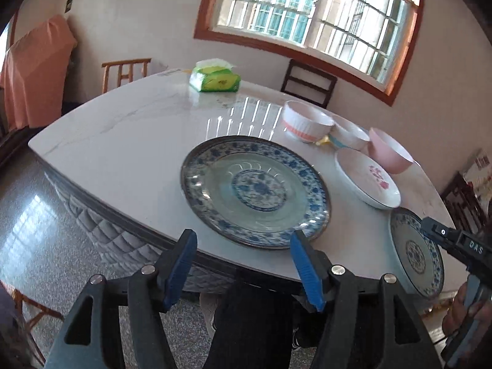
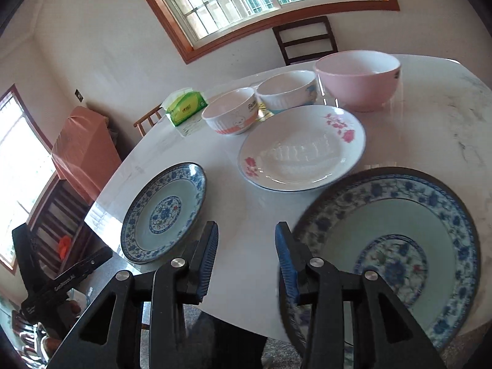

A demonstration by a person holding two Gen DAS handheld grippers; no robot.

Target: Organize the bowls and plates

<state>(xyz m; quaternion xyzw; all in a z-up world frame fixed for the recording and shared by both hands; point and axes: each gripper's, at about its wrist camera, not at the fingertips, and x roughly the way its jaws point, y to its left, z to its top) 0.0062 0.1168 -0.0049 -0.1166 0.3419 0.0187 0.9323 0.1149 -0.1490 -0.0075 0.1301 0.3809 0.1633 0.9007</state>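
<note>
Table (image 2: 430, 117): bowls (image 2: 358, 78) seemingly empty.

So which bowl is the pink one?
Find the white marble table under the window. Three bowls sit in a row at its far side. The pink bowl is the end one, plain pink outside, biggest; its neighbours are white and ribbed.

Blue-floral plates (image 2: 164, 212), pink bowl (image 2: 358, 80), green tissue pack (image 2: 184, 107)

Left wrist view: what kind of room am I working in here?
Most likely a home dining room: a marble-look table set with plates and bowls, wooden chairs pulled up around it, and a pack of tissues on top.
</note>
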